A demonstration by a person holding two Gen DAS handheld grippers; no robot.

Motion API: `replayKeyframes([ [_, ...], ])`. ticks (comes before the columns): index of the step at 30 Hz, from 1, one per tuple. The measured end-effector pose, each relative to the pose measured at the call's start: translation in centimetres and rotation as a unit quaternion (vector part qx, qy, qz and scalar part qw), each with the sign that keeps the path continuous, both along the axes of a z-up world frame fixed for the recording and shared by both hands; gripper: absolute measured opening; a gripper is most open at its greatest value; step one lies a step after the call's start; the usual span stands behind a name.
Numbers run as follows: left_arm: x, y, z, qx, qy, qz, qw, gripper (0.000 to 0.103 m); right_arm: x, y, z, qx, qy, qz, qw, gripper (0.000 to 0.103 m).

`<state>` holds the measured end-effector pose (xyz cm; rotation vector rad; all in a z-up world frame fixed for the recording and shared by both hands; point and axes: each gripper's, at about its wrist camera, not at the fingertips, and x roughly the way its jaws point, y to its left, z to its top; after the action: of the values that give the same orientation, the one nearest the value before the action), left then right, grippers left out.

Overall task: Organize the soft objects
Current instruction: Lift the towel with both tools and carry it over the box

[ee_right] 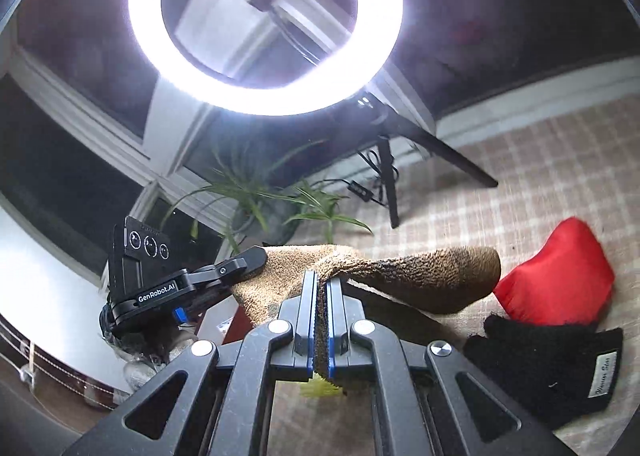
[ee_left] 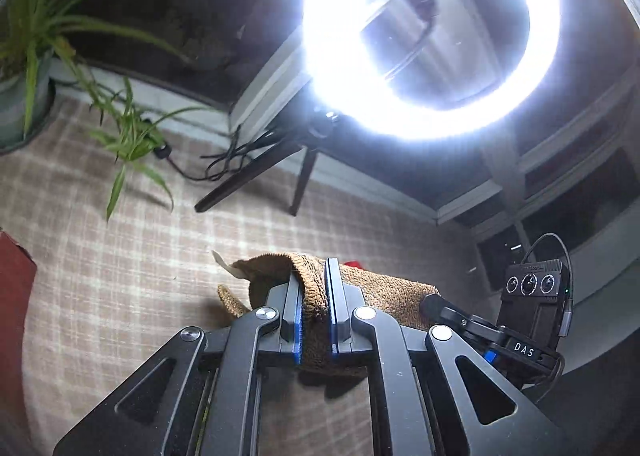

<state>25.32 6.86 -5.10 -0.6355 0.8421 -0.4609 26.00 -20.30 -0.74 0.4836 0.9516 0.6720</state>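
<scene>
A brown fuzzy cloth point(ee_left: 380, 292) is held up above the checked tablecloth between both grippers. My left gripper point(ee_left: 314, 284) is shut on one edge of it. My right gripper point(ee_right: 321, 288) is shut on the other edge of the brown cloth point(ee_right: 432, 272), which drapes to the right. The right gripper also shows in the left wrist view point(ee_left: 520, 320), and the left gripper shows in the right wrist view point(ee_right: 224, 268). A red soft item point(ee_right: 560, 276) and a black knitted item with a label point(ee_right: 552, 364) lie on the table at the right.
A bright ring light point(ee_left: 432, 35) on a black tripod stands at the back of the table. A potted green plant point(ee_left: 24, 67) sits at the back left. A dark red object point(ee_left: 12, 296) is at the left edge. Windows lie behind.
</scene>
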Motion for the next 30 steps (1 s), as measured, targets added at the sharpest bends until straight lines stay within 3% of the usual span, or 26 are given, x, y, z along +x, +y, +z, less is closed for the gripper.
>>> replayKeyframes([
  [14,-5.8,2.8,4.2,0.037,-0.045,0.017,0.9982,0.008,-4.3,3.6,5.1,-0.023,-0.062,0.056,0.996,0.004],
  [22,-9.7,8.3,6.2,0.053,-0.061,0.067,0.9945,0.008,-5.2,10.3,7.3,-0.036,-0.09,0.121,0.988,0.004],
  [30,-13.9,14.3,7.0,0.072,-0.079,0.142,0.9842,0.008,-5.6,18.9,8.8,-0.046,-0.12,0.195,0.972,0.004],
])
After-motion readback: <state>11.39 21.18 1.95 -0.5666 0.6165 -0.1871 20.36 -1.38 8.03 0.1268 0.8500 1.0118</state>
